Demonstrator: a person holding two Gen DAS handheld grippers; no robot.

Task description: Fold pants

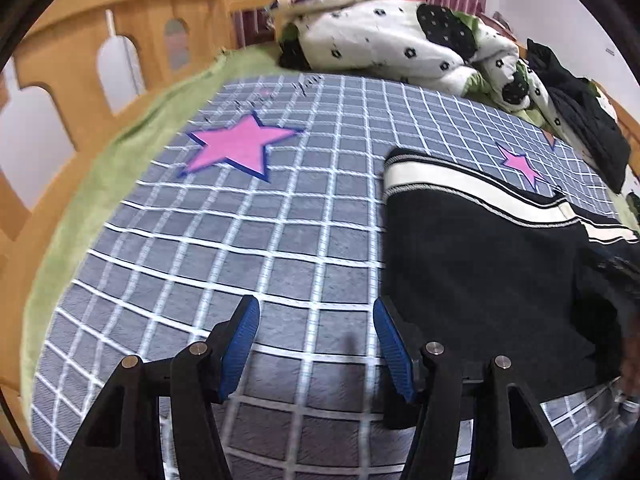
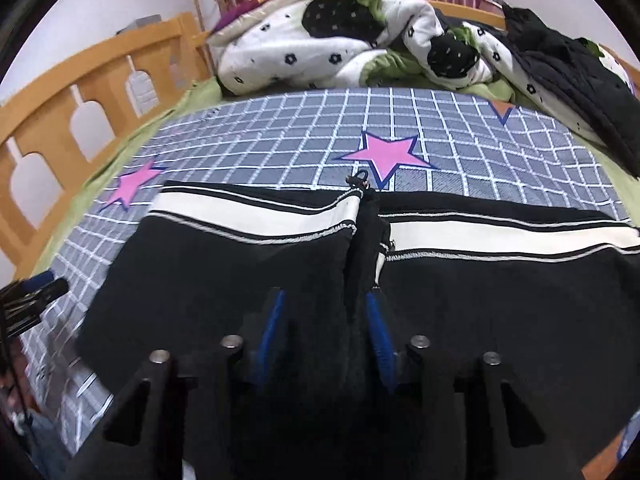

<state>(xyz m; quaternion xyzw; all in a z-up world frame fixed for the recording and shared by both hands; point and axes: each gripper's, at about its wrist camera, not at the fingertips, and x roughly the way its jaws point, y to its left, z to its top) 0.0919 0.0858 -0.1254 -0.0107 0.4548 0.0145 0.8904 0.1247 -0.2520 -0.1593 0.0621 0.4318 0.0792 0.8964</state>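
Observation:
Black pants (image 2: 224,268) with white side stripes lie flat across the grey checked bedspread (image 2: 280,140). One end is laid over toward the middle, where a raised fold and a drawstring (image 2: 360,181) sit. My right gripper (image 2: 326,300) hovers low over that middle fold. Its blue pads (image 2: 276,316) stand apart on either side of the ridge and show no squeeze on the cloth. My left gripper (image 1: 316,304) is open over bare bedspread, just left of the edge of the pants (image 1: 480,264), with nothing between its fingers. It also shows at the far left of the right wrist view, as the left gripper (image 2: 36,292).
A crumpled white flowered quilt (image 2: 320,52) and pillows lie at the head of the bed. A dark jacket (image 2: 580,80) is at the back right. A wooden bed rail (image 1: 80,60) runs along the left side. Pink stars (image 1: 240,148) mark the bedspread.

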